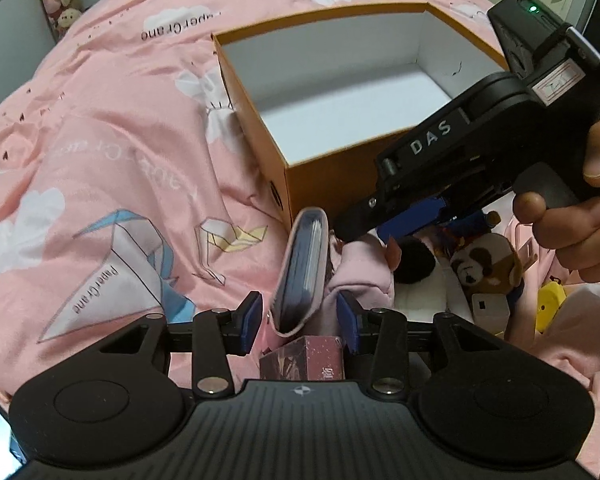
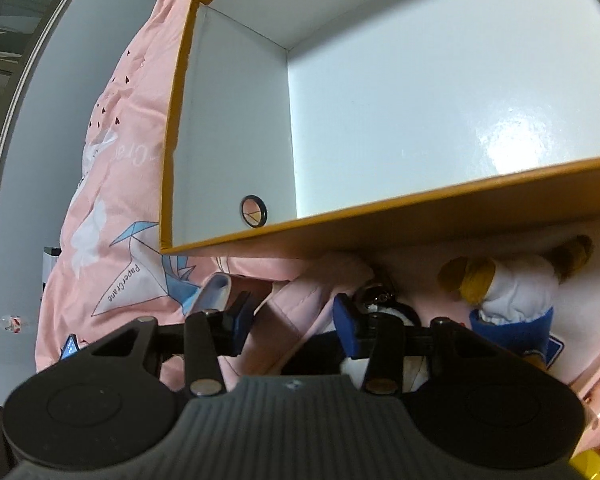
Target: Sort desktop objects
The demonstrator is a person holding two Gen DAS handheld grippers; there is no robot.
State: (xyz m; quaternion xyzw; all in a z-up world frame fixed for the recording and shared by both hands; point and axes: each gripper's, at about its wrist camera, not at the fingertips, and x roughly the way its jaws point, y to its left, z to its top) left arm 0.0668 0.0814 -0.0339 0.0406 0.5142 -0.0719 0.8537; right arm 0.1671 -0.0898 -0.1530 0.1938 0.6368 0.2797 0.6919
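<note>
In the left wrist view, a pink-edged card case stands on edge between the blue pads of my left gripper. A gap shows on both sides, so the gripper is open. A small dark red box sits just below the case. My right gripper, held by a hand, points down into a pile of toys beside the orange box. In the right wrist view, my right gripper stands open over a fold of pink fabric, with a black-and-white toy by its right finger.
The orange box has a white, bare inside and a ringed hole in one wall. Beside it lie a brown dog plush, a yellow and white plush and a yellow item. Everything rests on a pink bedspread.
</note>
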